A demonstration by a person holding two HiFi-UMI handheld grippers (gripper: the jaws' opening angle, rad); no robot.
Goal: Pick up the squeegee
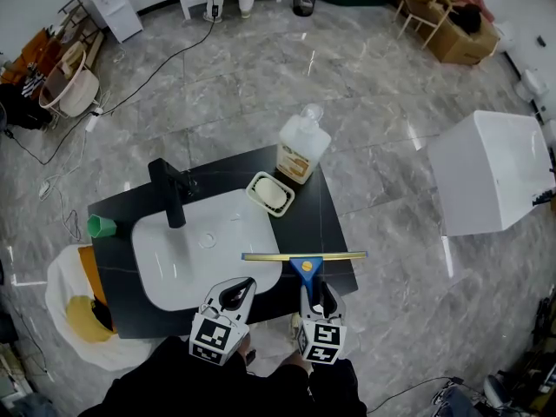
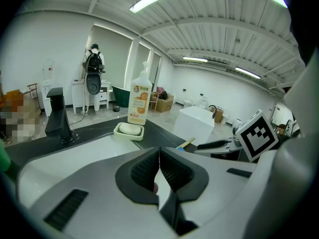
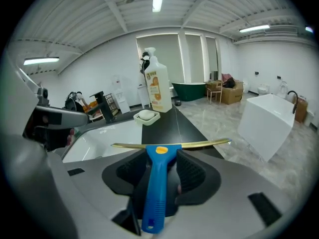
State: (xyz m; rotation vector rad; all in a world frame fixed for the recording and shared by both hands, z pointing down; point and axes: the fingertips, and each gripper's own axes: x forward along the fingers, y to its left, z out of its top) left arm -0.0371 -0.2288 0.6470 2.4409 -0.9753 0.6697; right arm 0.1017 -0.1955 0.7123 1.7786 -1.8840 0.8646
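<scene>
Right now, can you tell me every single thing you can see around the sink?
counter: one, black, middle of the floor
sink basin: one, white, set in the counter
tap: one, black, behind the basin on the left
cup: one, green, counter's left edge
soap dish: one, cream with a white bar, behind the basin on the right
bottle: one, clear with an orange label, counter's back corner
squeegee: one, blue handle and gold blade, counter's front right
box: one, white, on the floor to the right
bin bag: one, white, left of the counter
left gripper: grey, jaws together, empty
right gripper: grey, jaws apart around the squeegee's handle
</scene>
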